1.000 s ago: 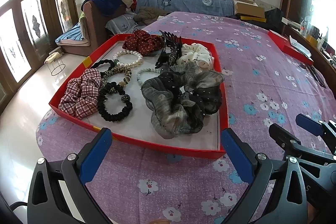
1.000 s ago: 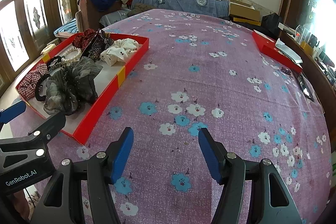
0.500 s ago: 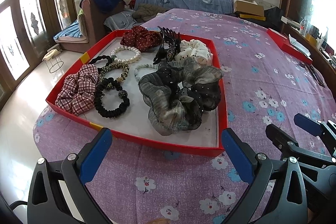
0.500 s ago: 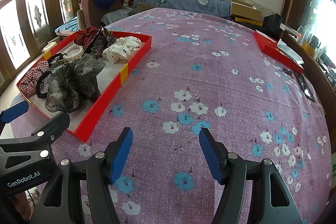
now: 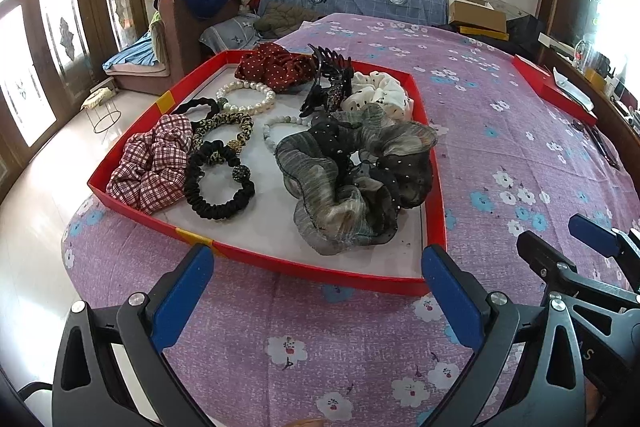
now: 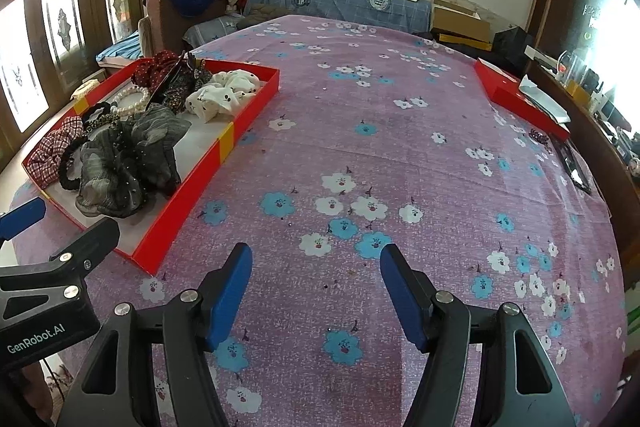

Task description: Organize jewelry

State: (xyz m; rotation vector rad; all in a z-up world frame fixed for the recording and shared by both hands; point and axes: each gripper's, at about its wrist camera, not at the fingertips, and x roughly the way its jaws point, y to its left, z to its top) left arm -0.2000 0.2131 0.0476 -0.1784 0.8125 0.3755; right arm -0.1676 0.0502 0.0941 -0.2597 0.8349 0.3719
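Left gripper (image 5: 316,283) advanced toward red tray (image 5: 320,269); tray near edge now almost level with blue fingertips (image 5: 188,279), contents larger in left wrist view. Right gripper (image 6: 316,283) crept forward over floral tablecloth (image 6: 400,167); tray corner nearer its left finger.
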